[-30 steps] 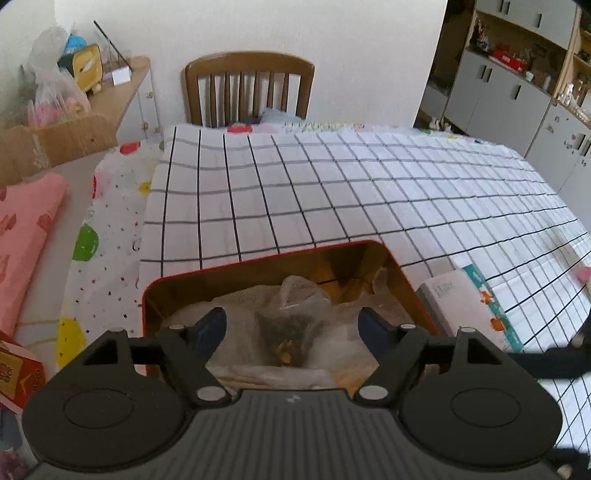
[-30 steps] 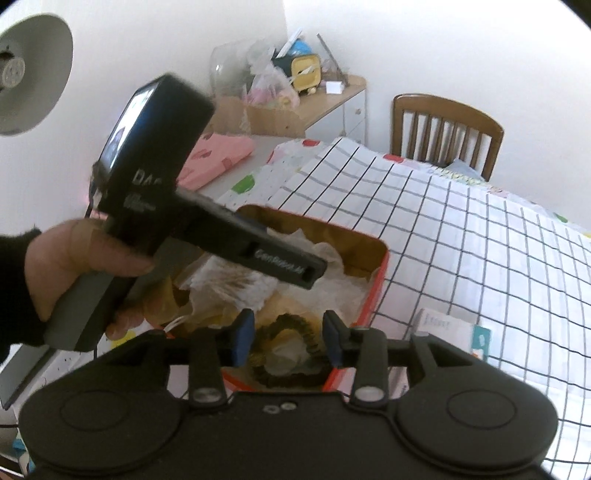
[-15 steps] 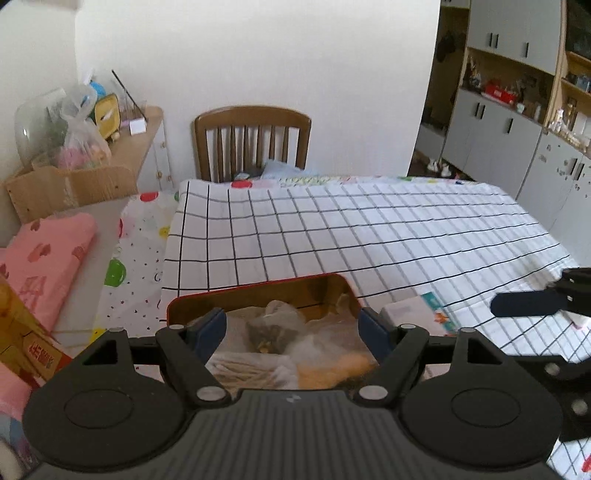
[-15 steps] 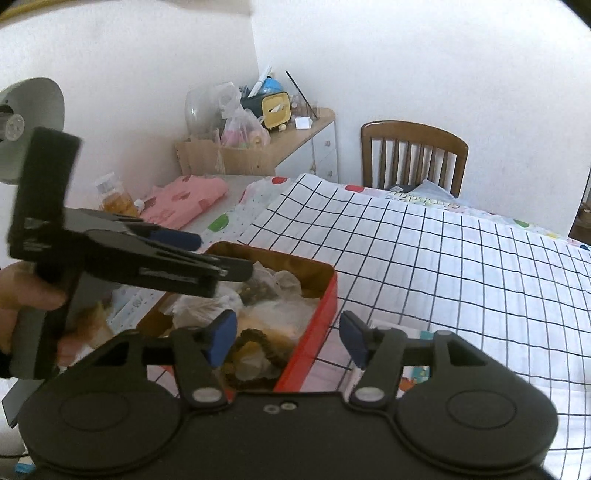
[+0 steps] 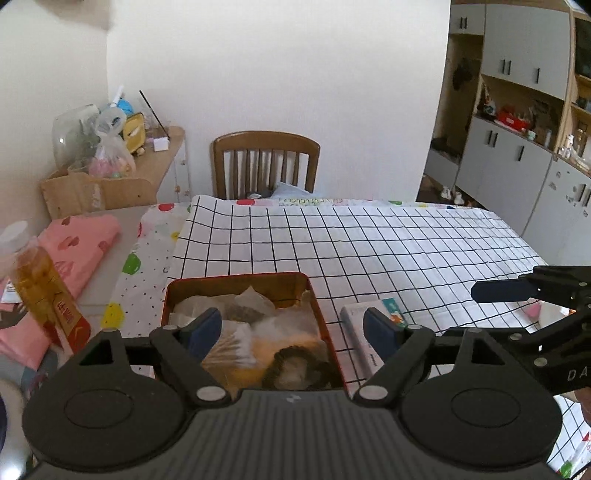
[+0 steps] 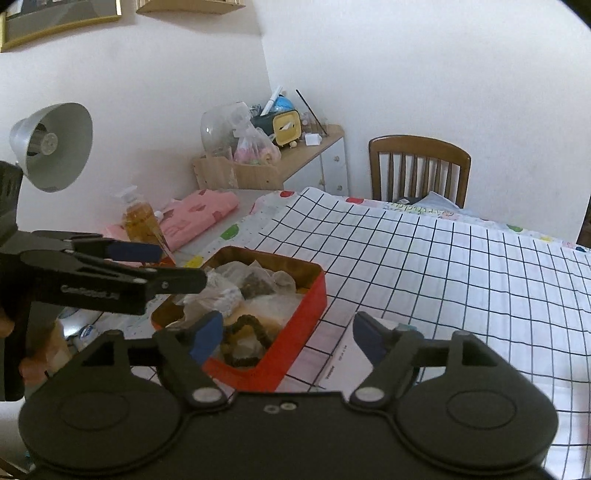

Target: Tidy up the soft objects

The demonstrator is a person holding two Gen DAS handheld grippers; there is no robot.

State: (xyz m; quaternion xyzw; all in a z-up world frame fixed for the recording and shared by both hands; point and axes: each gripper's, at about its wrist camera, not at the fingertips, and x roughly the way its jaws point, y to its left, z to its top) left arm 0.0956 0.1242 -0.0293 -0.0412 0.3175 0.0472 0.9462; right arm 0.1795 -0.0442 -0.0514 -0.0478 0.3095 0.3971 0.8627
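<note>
The tin (image 5: 240,284) sits near the table's left edge, stuffed with bags (image 5: 255,310) and a scrunchie (image 6: 245,341). My left gripper (image 5: 291,328) and right gripper (image 6: 286,338) hover above it, both open and empty. I judge overfilling could spill them.

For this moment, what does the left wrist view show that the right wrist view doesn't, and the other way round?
Only the left wrist view shows the grey cabinets and the right gripper from the side. Only the right wrist view shows the desk lamp, picture frames and the left gripper from the side. Both show the red tin of bagged soft items, tissue pack, oil bottle, chair.
</note>
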